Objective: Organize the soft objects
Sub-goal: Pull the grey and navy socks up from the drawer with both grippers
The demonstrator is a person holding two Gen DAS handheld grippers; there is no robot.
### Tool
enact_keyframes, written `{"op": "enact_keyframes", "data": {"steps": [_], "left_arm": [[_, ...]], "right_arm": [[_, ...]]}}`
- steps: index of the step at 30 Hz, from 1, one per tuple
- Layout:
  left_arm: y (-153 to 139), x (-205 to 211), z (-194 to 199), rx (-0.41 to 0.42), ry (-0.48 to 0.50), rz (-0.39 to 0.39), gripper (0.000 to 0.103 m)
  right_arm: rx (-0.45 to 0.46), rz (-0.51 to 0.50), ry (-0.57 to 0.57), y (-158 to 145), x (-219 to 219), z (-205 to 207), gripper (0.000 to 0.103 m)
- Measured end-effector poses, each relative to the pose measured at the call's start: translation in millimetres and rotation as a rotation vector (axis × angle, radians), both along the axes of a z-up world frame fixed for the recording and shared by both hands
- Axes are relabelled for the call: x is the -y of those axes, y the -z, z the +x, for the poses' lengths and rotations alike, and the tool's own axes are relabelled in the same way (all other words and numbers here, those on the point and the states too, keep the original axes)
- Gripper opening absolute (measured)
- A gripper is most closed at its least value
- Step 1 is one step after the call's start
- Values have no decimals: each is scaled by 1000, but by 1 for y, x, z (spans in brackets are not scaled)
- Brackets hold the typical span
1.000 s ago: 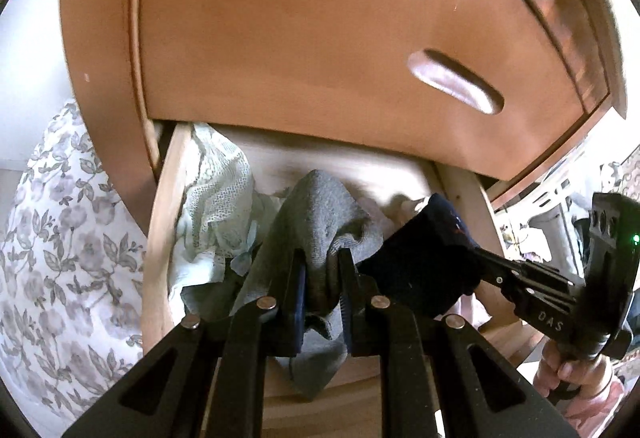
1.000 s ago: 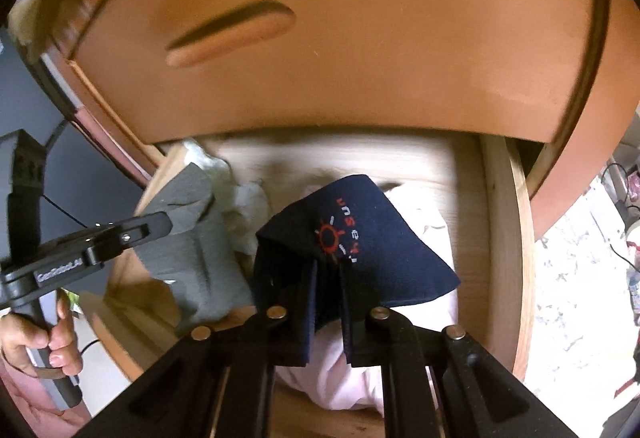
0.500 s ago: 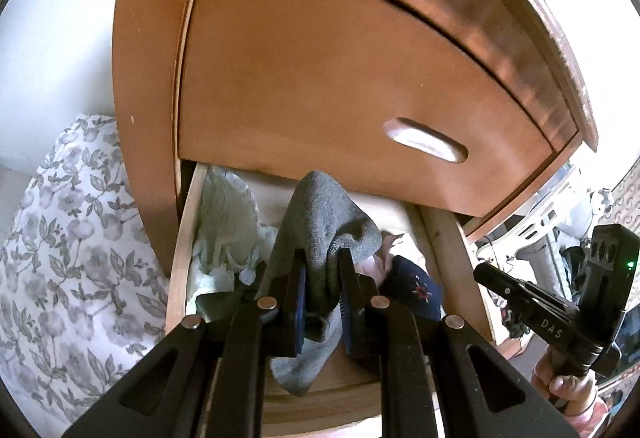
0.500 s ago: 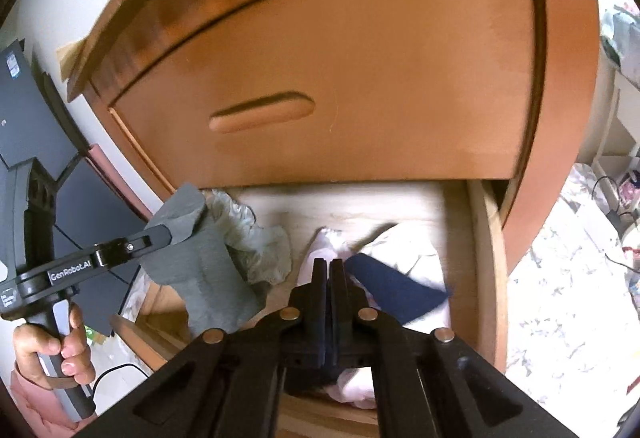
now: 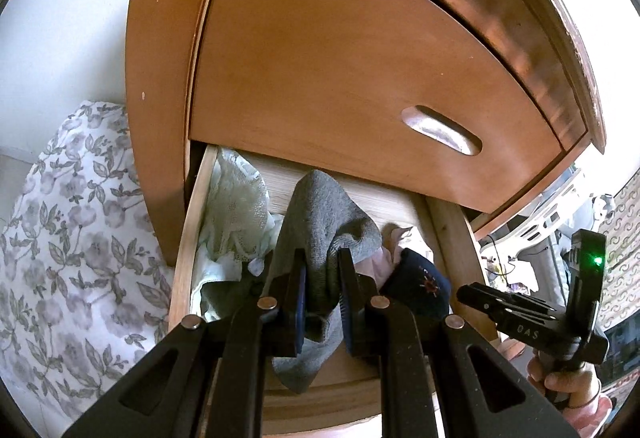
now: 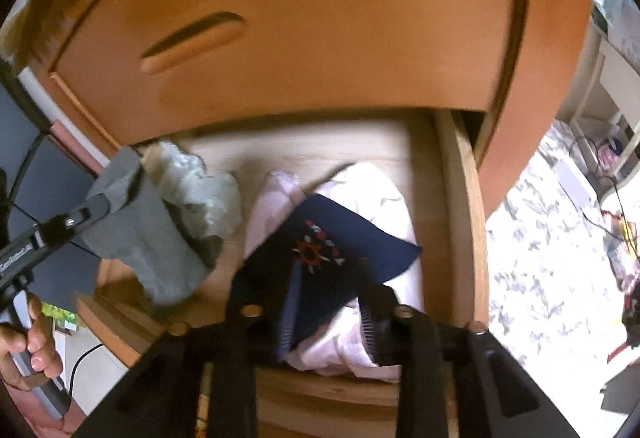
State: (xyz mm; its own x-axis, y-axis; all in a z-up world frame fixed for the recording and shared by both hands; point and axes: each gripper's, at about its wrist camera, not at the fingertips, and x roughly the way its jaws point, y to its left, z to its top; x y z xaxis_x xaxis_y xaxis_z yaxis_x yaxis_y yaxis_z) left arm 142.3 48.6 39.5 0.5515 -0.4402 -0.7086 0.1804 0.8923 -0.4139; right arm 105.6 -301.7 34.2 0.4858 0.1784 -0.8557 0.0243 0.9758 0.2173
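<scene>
The navy sock, released a moment ago, is now straddled by the opening right gripper in the drawer for regrasping, while the grey sock is kept pinched by the narrow left gripper.

Left hand-held gripper angled down, jaws clamped on grey cloth. Right hand-held gripper angled down, jaws opening, navy cloth between them.
</scene>
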Motion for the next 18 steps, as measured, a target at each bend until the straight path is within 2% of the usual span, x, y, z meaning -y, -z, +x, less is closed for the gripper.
{"op": "enact_keyframes", "data": {"steps": [3,5,7,15,18], "left_arm": [[1,0,0,0,4,-6,15],[1,-1,0,1,6,-10,15],[2,-2,0,3,8,-13,14],[5,-4,1,6,19,-22,15],[5,-4,1,8,21,-25,15]], "right_arm": [[-57,23,13,10,6,5,49],[-85,42,12,15,6,7,50],[-110,51,-3,19,4,10,55],[-175,72,-49,32,-11,26,57],[-181,36,-84,32,-25,31,57]]}}
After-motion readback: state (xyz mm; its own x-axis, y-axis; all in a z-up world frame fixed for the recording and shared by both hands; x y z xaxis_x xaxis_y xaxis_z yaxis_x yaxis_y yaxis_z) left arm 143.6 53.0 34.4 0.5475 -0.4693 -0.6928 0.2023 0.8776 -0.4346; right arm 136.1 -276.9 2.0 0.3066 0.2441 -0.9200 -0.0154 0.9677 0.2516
